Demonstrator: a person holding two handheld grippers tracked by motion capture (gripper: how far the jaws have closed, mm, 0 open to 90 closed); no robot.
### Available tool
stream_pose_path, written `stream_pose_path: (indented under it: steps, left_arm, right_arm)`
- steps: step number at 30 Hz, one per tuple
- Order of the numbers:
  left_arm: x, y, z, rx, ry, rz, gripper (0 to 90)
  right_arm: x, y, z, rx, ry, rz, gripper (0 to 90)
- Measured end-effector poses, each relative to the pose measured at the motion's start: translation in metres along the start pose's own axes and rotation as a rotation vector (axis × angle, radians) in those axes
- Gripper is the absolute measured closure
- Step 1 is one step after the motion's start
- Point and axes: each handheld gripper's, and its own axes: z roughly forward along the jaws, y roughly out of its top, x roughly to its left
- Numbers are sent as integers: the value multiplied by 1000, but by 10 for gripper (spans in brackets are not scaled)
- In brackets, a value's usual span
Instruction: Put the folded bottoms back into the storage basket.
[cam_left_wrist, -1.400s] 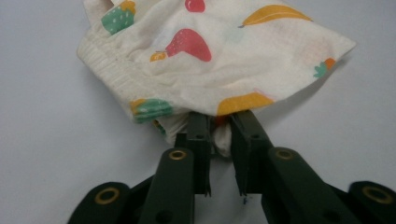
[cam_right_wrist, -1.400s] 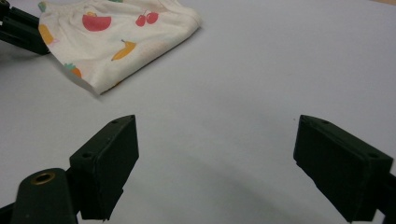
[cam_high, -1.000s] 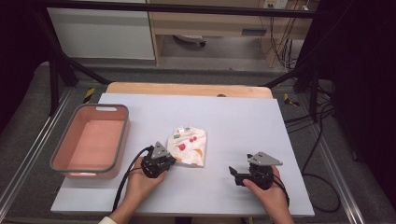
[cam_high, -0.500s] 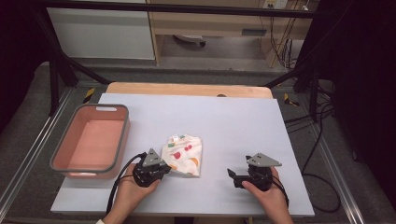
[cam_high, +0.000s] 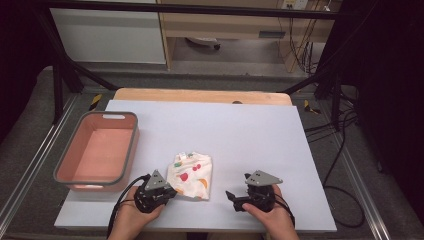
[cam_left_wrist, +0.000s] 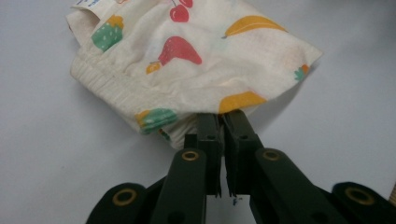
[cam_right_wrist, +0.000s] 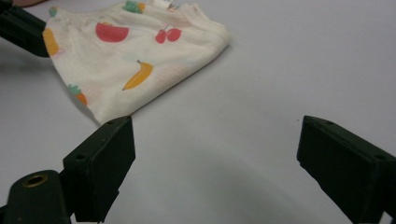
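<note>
A folded cream cloth (cam_high: 190, 174) printed with fruit lies on the white table near its front edge. My left gripper (cam_high: 172, 190) is just left of it, at its near corner. In the left gripper view, the jaws of my left gripper (cam_left_wrist: 221, 122) are shut on the cloth (cam_left_wrist: 187, 60) at its near edge. My right gripper (cam_high: 230, 195) rests on the table to the right of the cloth, pointing left at it. Seen in the right gripper view, my right gripper (cam_right_wrist: 215, 154) is wide open with bare table between its jaws, and the cloth (cam_right_wrist: 126, 51) lies a short way beyond.
A pink bin (cam_high: 131, 150) with a grey rim stands at the table's left side, close to my left hand. The white table top (cam_high: 250, 130) stretches back to a wooden strip. Cables trail on the floor at the right.
My left gripper has drawn the cloth toward the front edge and a little to the left. My right gripper has shifted slightly nearer the front edge.
</note>
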Motion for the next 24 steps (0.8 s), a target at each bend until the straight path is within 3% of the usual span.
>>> stream_pose_path:
  steps: [5, 11, 17, 24]
  left_arm:
    - [1, -7, -4, 14, 3, -23, 862]
    - [-4, -12, -10, 19, -6, -21, 862]
    - [-13, -17, -13, 35, -14, -6, 861]
    - [-13, -19, -13, 42, -12, -10, 856]
  right_arm:
    - [20, 1, 10, 30, 46, -37, 121]
    - [35, 1, 18, 49, 86, -63, 121]
    - [42, 2, 21, 49, 109, -66, 121]
    - [44, 2, 23, 50, 120, -65, 121]
